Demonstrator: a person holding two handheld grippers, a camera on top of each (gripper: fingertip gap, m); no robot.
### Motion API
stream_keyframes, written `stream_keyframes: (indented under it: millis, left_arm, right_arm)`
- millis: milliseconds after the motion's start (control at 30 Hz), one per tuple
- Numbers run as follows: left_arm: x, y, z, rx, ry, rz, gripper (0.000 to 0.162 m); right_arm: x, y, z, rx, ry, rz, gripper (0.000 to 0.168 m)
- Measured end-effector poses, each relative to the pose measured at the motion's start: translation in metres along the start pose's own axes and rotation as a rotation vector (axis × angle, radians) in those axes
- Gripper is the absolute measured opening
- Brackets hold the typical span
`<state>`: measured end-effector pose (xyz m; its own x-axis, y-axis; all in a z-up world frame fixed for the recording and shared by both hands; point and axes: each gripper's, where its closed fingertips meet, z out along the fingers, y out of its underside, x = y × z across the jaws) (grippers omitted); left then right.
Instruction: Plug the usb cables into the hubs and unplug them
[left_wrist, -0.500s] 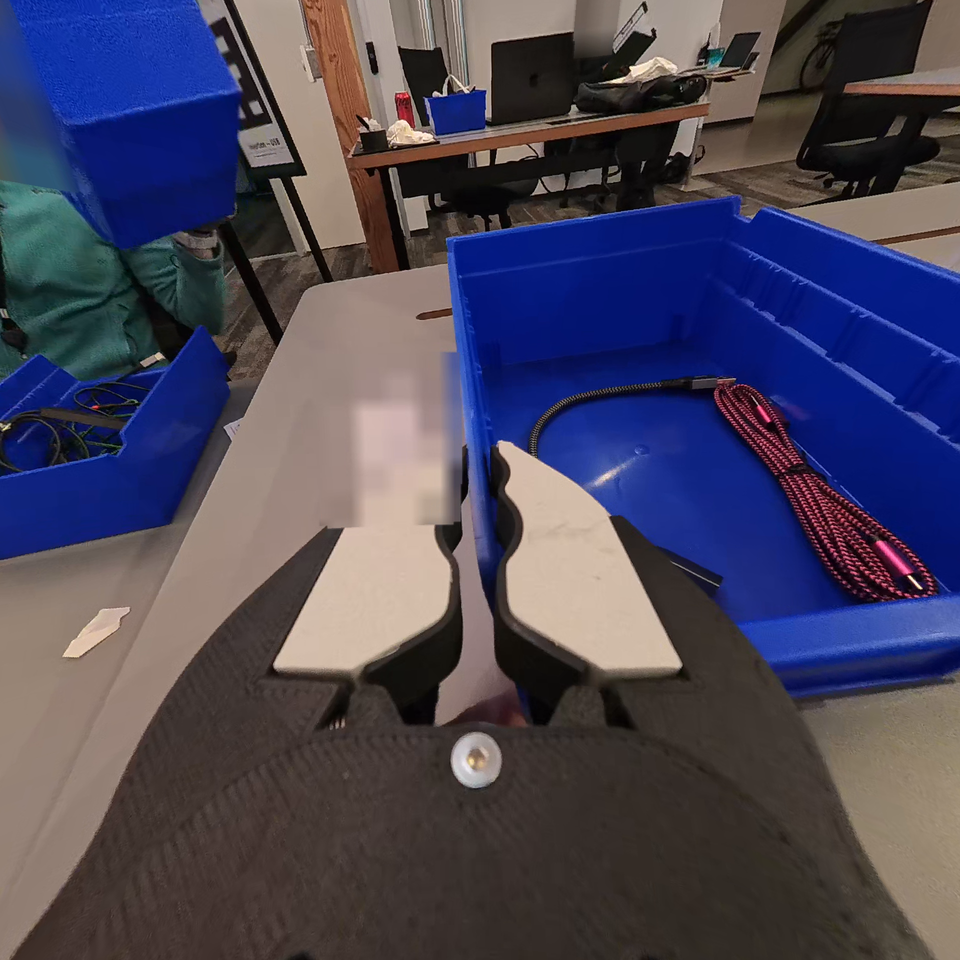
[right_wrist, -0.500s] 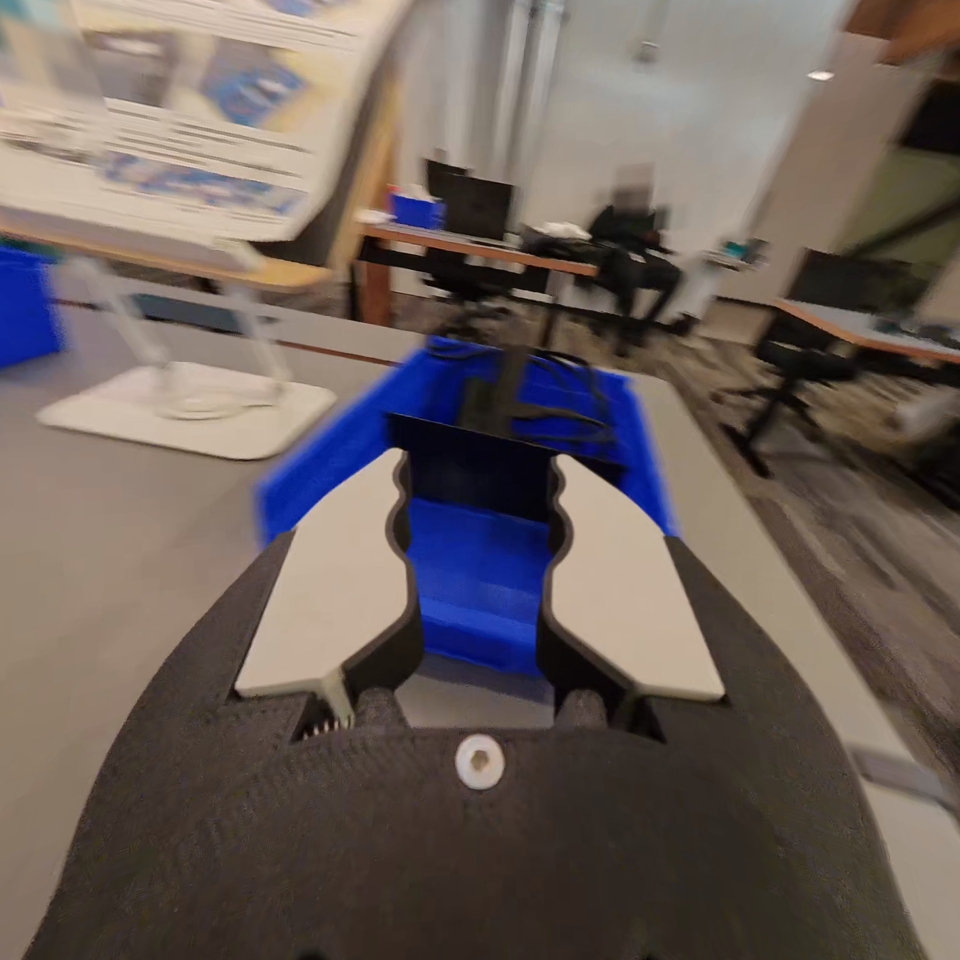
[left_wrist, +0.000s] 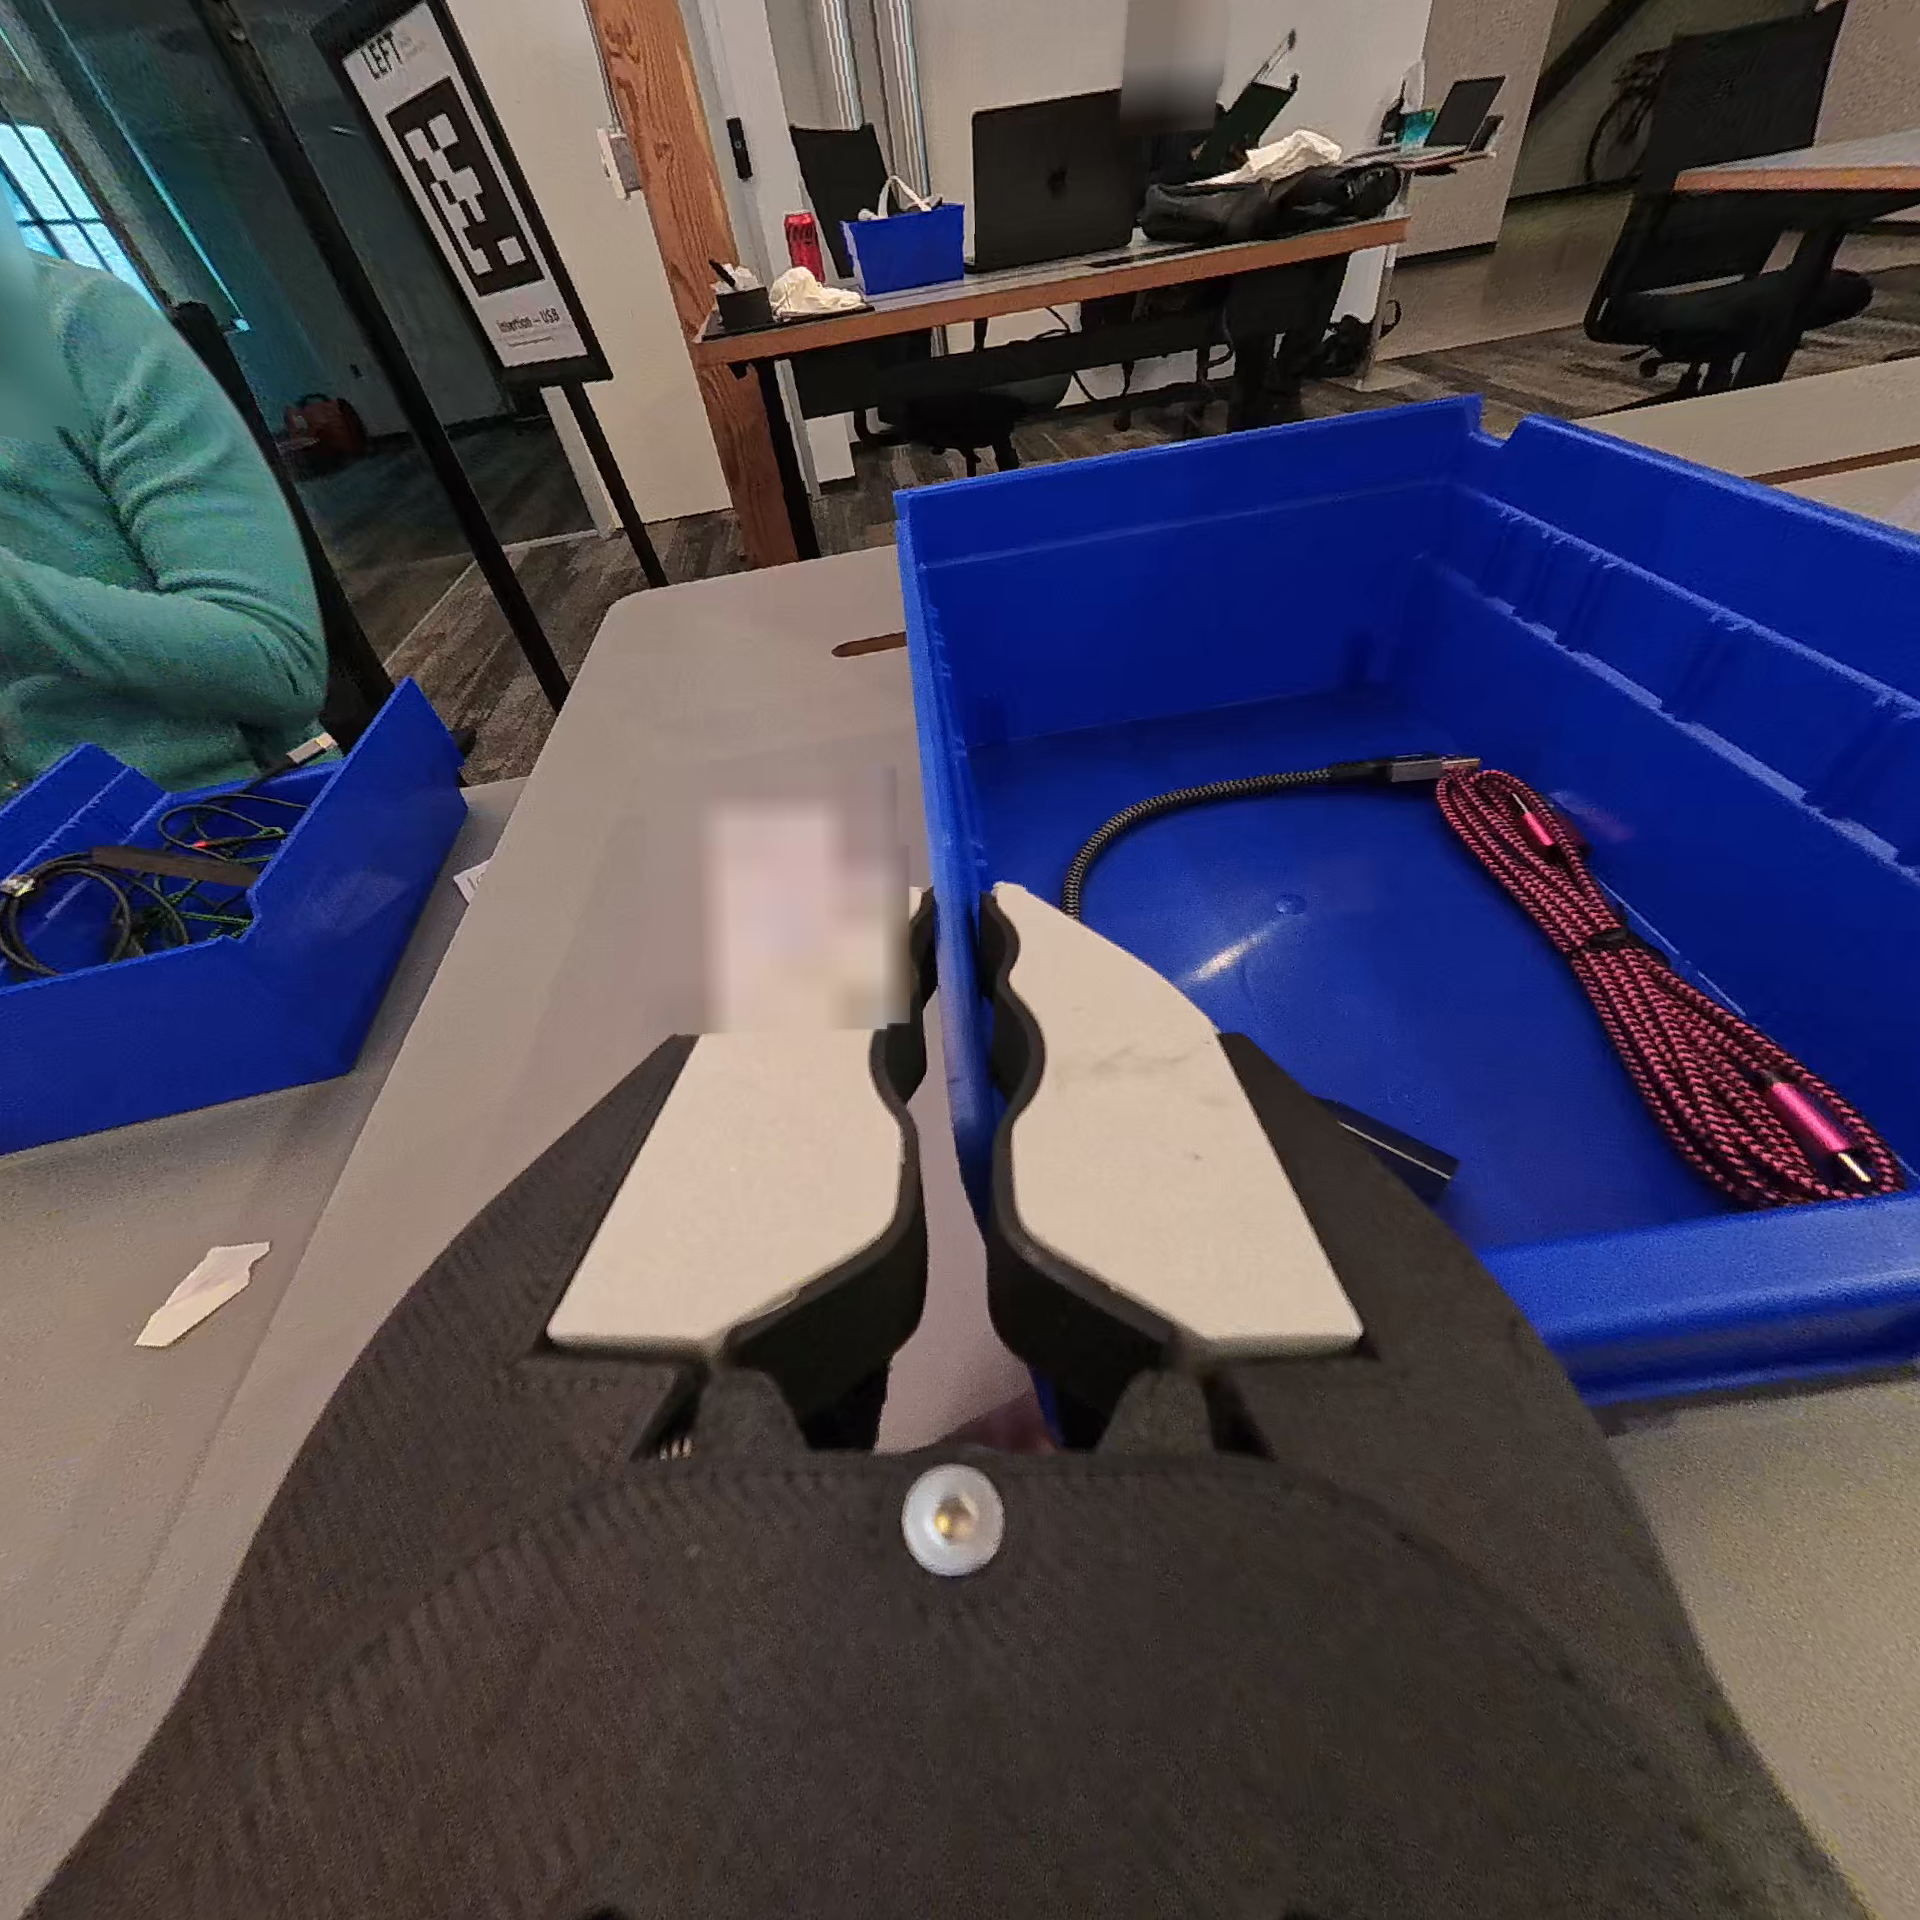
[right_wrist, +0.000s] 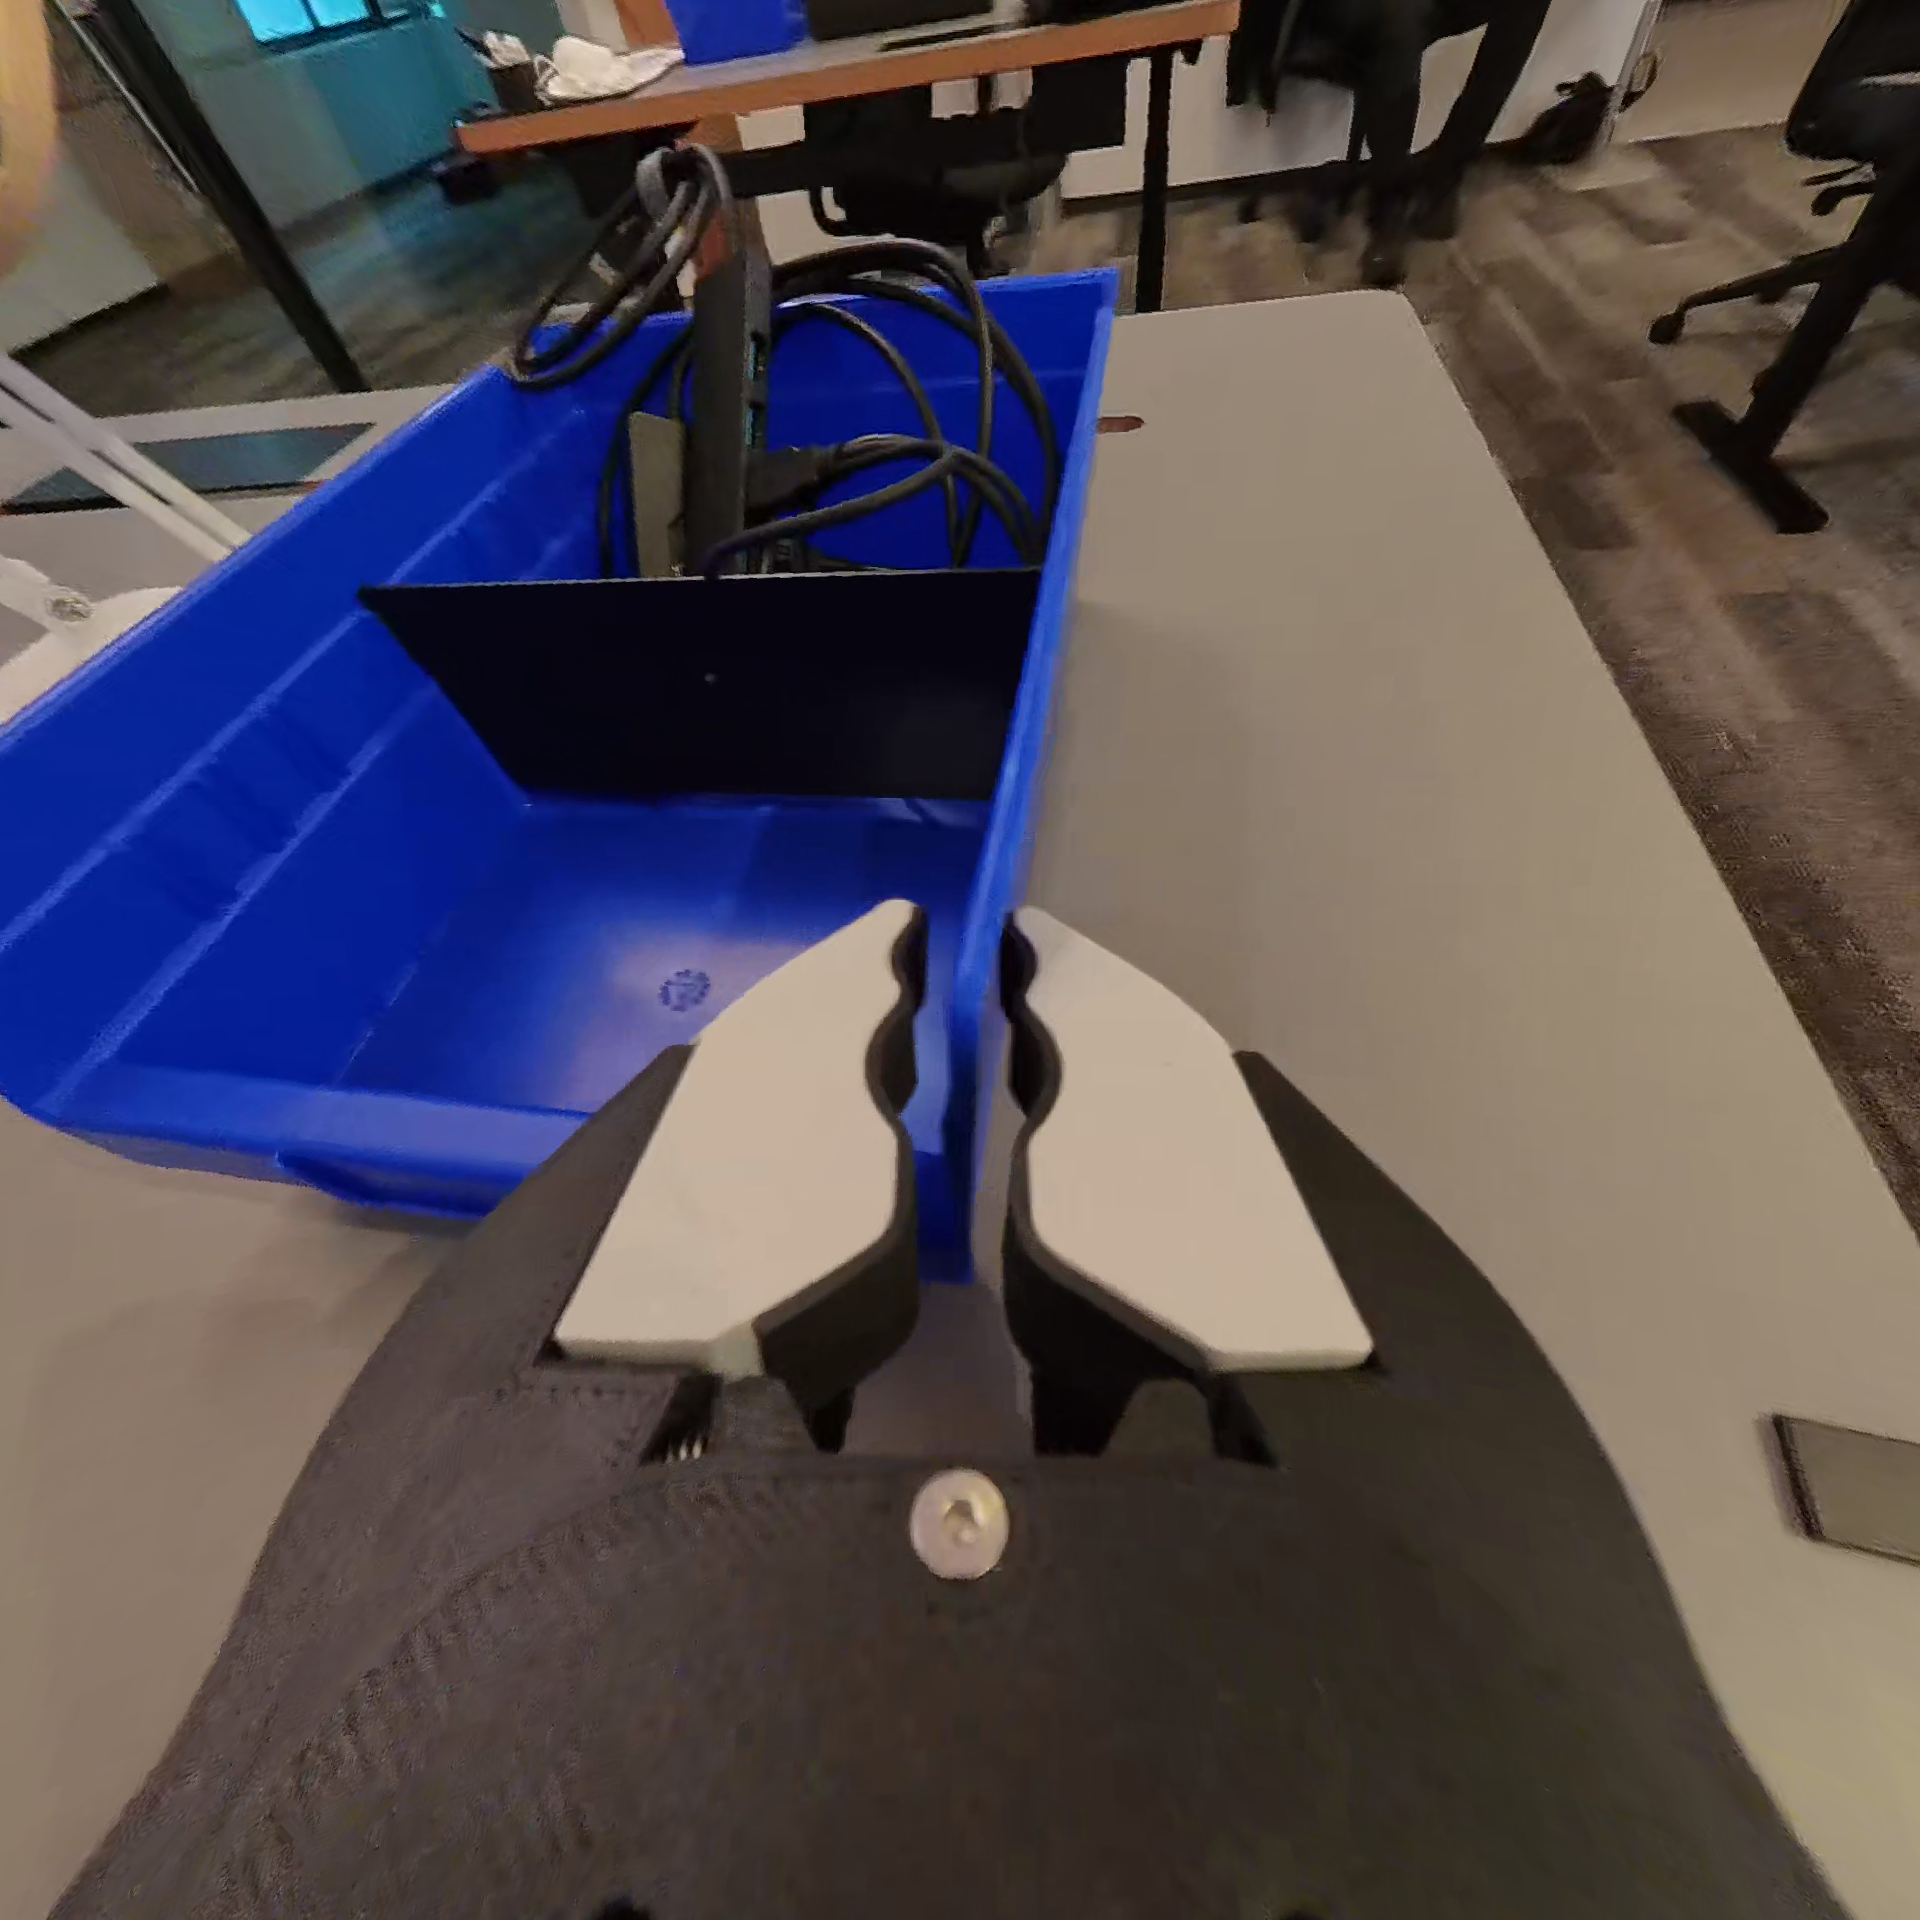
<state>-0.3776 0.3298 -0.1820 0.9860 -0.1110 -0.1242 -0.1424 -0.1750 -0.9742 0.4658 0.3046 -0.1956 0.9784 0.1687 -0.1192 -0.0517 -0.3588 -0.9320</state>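
Moved: R gripper (right_wrist: 966, 920) was spread wide short of the hub bin (right_wrist: 208, 790); now narrowed and astride that bin's right wall. Blue box that was up at top left of L view is gone. L gripper (left_wrist: 954, 920) unchanged.
L tool: near closed, one finger each side of cable bin's (left_wrist: 1195, 582) left wall, wall filling the gap at the tips, so it looks pinched.
R tool: narrow gap, fingers either side of hub bin's right wall near its front corner; can't tell if they actually press it.
Cables: grey braided cable (left_wrist: 1195, 805) curves across cable bin floor, plug end twd back; pink cable (left_wrist: 1621, 966) bundled along bin's right side, plug near front right corner.
Black block: small dark piece (left_wrist: 1392, 1148) on cable bin floor, front left, partly behind L tool's finger.
Hubs: dark hubs (right_wrist: 727, 395) stand upright in hub bin's back section, behind black divider (right_wrist: 707, 686), w/ black cords (right_wrist: 935, 416) looped round them.
Hub bin front section: bare blue floor.
Left of cable bin: grey table (left_wrist: 675, 727), then a second blue bin (left_wrist: 208, 997) w/ dark cords (left_wrist: 104, 894); paper scrap (left_wrist: 203, 1294) in front of it.
Beyond second bin: person in green sleeve (left_wrist: 135, 540).
Right of hub bin: dark flat plate (right_wrist: 1849, 1486) on table, well apart.
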Motion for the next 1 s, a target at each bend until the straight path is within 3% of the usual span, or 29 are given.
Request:
stream_keyframes:
  millis: [67, 400, 1000]
  left_arm:
    - [0.000, 0.000, 0.000, 0.003, -0.001, 0.003, 0.006]
    - [-0.003, -0.002, -0.006, 0.020, 0.000, -0.013, 0.006]
    - [0.010, -0.013, -0.047, 0.108, 0.005, 0.023, 0.005]
  right_arm:
    - [0.003, 0.000, 0.002, -0.013, 0.013, -0.015, 0.005]
    - [0.003, 0.006, -0.012, -0.050, 0.004, -0.058, 0.004]
    - [-0.027, 0.035, -0.078, -0.149, -0.362, -0.193, 0.004]
